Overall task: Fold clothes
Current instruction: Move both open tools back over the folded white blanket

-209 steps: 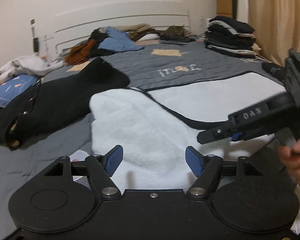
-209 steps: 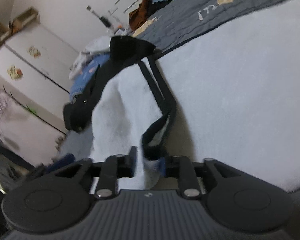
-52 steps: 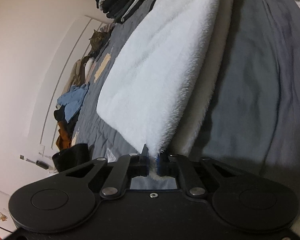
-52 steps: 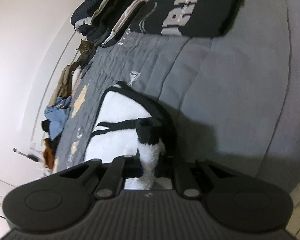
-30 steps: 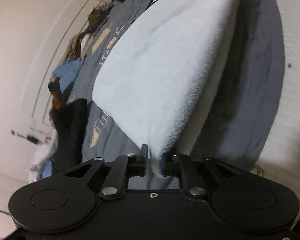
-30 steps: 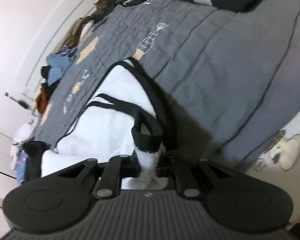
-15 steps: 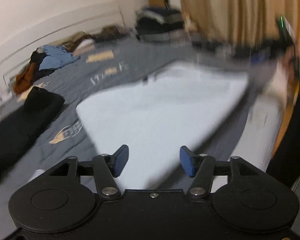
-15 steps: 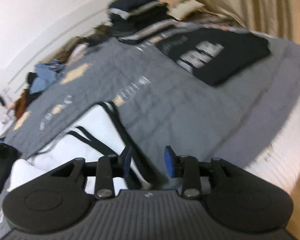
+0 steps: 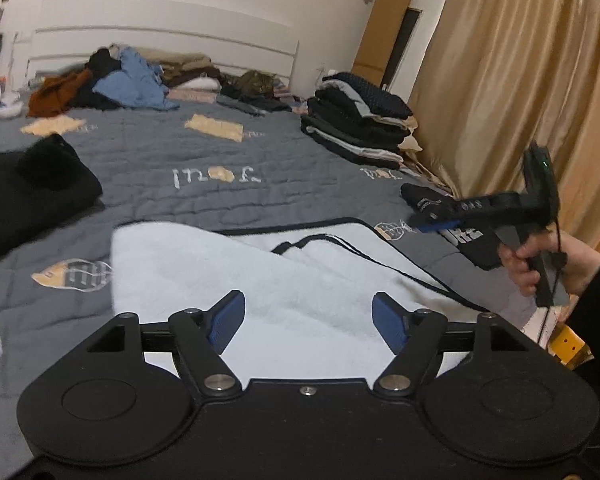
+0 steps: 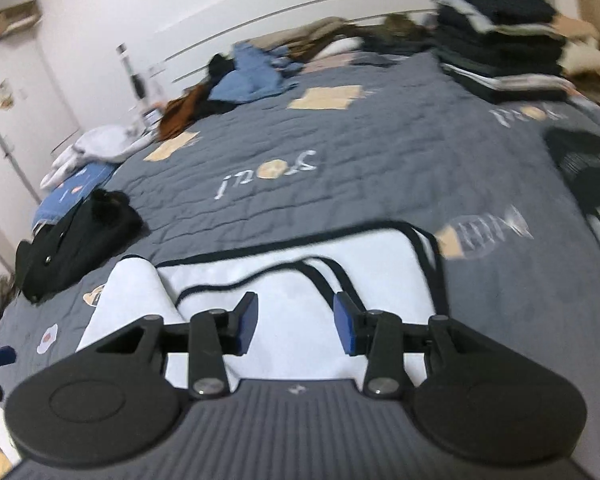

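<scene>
Lying folded across the lower centre of both views, the white fleecy garment with black piping (image 9: 300,280) rests on the grey quilted bedspread with cream patches (image 9: 172,152), its thick folded edge toward the lower left and its black-trimmed edge toward the right. The left gripper with blue pads (image 9: 308,320) hovers just above the garment's near part, jaws spread wide and holding nothing. The right gripper with blue pads (image 10: 296,320) hangs over the same garment (image 10: 300,272) in its own view, jaws likewise apart and empty; in the left view it shows at the right edge, gripped by the person's right hand (image 9: 540,264), though its jaws are too small there to judge.

A black rumpled garment (image 9: 28,196) lies at the left of the frame, apart from the white one. A flat black printed shirt (image 9: 460,232) sits at the right, behind the right gripper. Farther back, a neat stack of dark folded clothes (image 9: 360,120) stands near the tan curtain (image 9: 520,80), and a loose heap of blue, brown and beige clothes (image 9: 128,80) lies against the white headboard (image 9: 160,40). A tabby cat (image 9: 256,82) rests between heap and stack.
</scene>
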